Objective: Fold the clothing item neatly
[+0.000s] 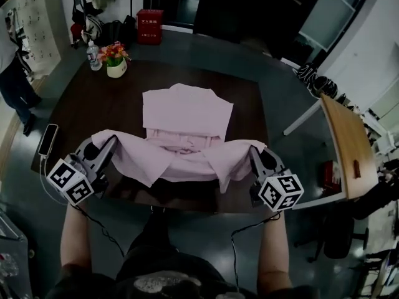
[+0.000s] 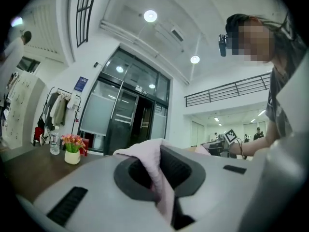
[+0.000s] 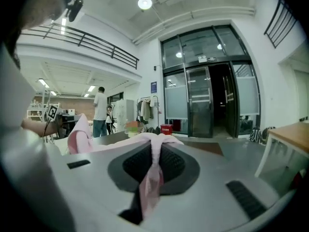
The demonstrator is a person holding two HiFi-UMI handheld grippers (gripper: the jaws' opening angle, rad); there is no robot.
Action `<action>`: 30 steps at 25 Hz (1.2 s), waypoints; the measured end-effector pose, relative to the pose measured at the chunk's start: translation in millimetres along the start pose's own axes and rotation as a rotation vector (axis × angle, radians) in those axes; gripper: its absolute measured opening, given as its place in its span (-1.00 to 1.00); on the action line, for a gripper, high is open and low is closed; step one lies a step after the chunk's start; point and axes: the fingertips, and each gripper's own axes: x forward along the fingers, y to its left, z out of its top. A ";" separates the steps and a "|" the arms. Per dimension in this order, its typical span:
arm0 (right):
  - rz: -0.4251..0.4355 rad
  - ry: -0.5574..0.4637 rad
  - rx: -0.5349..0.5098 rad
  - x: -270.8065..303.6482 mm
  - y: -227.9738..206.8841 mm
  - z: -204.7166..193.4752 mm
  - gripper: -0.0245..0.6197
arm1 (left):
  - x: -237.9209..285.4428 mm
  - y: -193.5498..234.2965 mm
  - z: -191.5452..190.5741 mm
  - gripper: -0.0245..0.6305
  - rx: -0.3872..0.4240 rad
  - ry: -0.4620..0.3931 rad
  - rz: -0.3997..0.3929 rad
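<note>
The left tool [image 1: 111, 143] and right tool [image 1: 254, 152] each pinch a near corner of the pink shirt [image 1: 187, 114] over the dark table [image 1: 87, 108]. Draped cloth hides both tools' tips from above.

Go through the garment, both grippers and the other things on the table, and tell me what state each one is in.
Pink garment: far part flat on the table, near edge lifted at both ends.
Left gripper: shut on pink garment.
Right gripper: shut on pink garment.
Phone: lying flat at the table's left edge.
Water bottle: upright.
Flower pot: upright, flowers in it.
</note>
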 end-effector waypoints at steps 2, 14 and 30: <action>-0.045 -0.005 0.036 48.3 -26.1 19.5 -0.86 | 34.4 47.9 14.5 -0.83 0.009 -0.010 0.018; -0.239 0.217 0.092 339.4 -171.8 16.2 -0.86 | 269.3 302.0 -36.3 -0.83 -0.123 0.179 0.116; -0.410 0.517 0.175 506.3 -288.6 -125.4 -0.86 | 422.4 431.0 -183.5 -0.83 -0.110 0.553 0.289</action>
